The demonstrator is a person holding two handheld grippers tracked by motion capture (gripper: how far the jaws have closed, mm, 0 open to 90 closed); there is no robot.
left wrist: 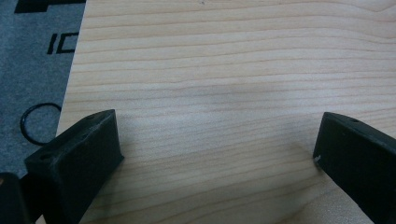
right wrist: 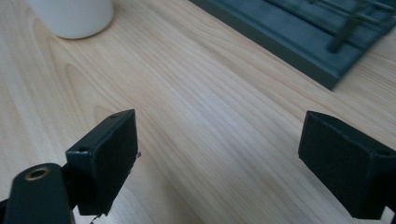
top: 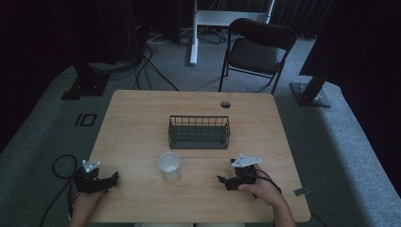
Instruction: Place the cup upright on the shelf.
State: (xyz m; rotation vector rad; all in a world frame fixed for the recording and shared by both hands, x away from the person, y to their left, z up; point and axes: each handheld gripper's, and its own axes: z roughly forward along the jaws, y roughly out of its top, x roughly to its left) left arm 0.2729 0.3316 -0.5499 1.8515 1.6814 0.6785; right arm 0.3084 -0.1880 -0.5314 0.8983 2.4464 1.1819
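Wooden counter (top: 142,123), light grain, small round grommet hole (top: 225,104) near the far edge. Grey carpet floor (top: 42,127) around it, cables (top: 146,61) trailing behind.

Folding chair (top: 257,49), dark, stands behind the counter's far right corner, well apart from it.

Wire basket (top: 199,132), dark, rectangular, sits upright about mid-counter, slightly toward the far side. Looks empty from the high view. Its solid base edge (right wrist: 299,37) shows in the right gripper view, upper right.

White cup (top: 169,166), upright, open mouth up, on the counter just in front of the basket's left end, not touching it. It lies between the two claws. Its bottom part (right wrist: 74,16) shows top left in the right gripper view.

Left claw (top: 101,182) at the near left edge of the counter, held by the left hand (top: 85,203), pointing right toward the cup. Jaws spread wide with bare wood between them in the left gripper view (left wrist: 217,154); holding nothing.

Right claw (top: 226,182) near the right front, held by the right hand (top: 265,189), grey plate on top, pointing left toward the cup. Jaws wide apart in the right gripper view (right wrist: 219,154), empty.

Both claws well apart from cup and basket.
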